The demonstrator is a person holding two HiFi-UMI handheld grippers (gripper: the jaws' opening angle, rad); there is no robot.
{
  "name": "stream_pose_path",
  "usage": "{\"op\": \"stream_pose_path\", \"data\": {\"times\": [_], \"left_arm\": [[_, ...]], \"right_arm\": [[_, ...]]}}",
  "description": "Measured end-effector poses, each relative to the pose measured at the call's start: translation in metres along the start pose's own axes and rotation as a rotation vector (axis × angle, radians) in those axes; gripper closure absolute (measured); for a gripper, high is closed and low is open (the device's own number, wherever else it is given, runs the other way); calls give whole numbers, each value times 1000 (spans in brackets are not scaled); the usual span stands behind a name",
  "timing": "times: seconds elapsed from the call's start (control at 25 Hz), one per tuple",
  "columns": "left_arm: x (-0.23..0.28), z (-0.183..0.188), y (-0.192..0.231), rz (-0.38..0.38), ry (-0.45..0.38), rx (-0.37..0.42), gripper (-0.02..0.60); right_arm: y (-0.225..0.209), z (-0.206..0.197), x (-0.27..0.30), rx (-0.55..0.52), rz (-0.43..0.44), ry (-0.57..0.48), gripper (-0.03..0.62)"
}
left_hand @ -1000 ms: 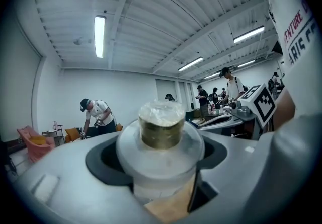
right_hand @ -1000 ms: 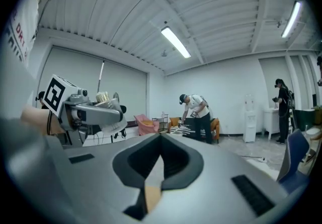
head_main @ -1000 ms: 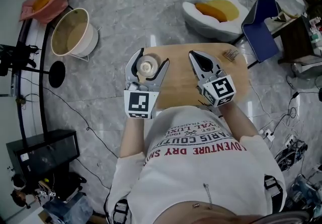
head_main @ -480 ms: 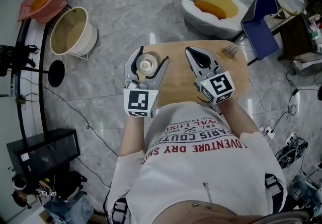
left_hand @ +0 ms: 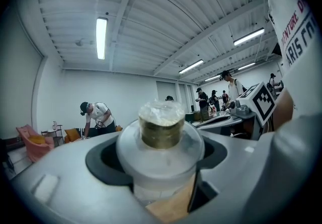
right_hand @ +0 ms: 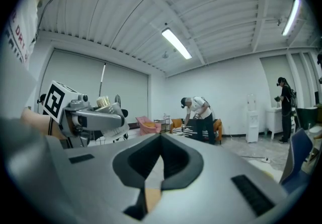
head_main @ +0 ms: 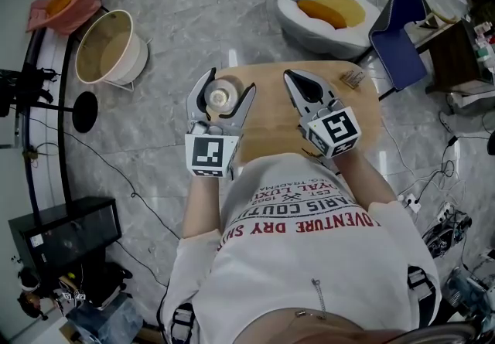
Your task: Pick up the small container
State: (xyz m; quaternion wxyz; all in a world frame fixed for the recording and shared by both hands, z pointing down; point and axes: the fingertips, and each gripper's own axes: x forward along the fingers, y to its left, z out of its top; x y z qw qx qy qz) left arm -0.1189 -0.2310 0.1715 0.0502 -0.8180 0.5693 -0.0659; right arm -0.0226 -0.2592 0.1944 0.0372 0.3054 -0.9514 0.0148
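The small container [head_main: 222, 94], a clear round jar with a pale lid, sits between the jaws of my left gripper [head_main: 230, 82] over the left end of the small wooden table [head_main: 268, 114]. In the left gripper view the jar [left_hand: 161, 132] fills the gap and both jaws press its sides, so the gripper is shut on it. My right gripper [head_main: 293, 77] hovers over the table's middle, to the right of the jar; its jaws are shut with nothing between them [right_hand: 160, 140]. The right gripper view also shows the left gripper [right_hand: 95, 115] with the jar's top [right_hand: 103, 101].
A small dark item [head_main: 354, 80] lies at the table's far right corner. A blue chair [head_main: 402, 29] stands to the right, a white beanbag with an orange cushion [head_main: 329, 14] beyond the table, and a round cream tub [head_main: 108, 49] on the floor at left. People stand in the room behind.
My left gripper with the jar has shifted slightly forward and to the left. The right gripper has drifted a little forward and left too.
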Motion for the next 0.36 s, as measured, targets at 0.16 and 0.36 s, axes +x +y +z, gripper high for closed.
{"op": "stream_pose_path", "data": {"times": [0.16,0.36], "left_arm": [[1,-1,0,-2,6,-7,238],[5,-1,-1,12,12,-35,238]], "right_arm": [[-1,2,-1,-18,0,2,598],[-4,1,-3,-32,3,9,598]]}}
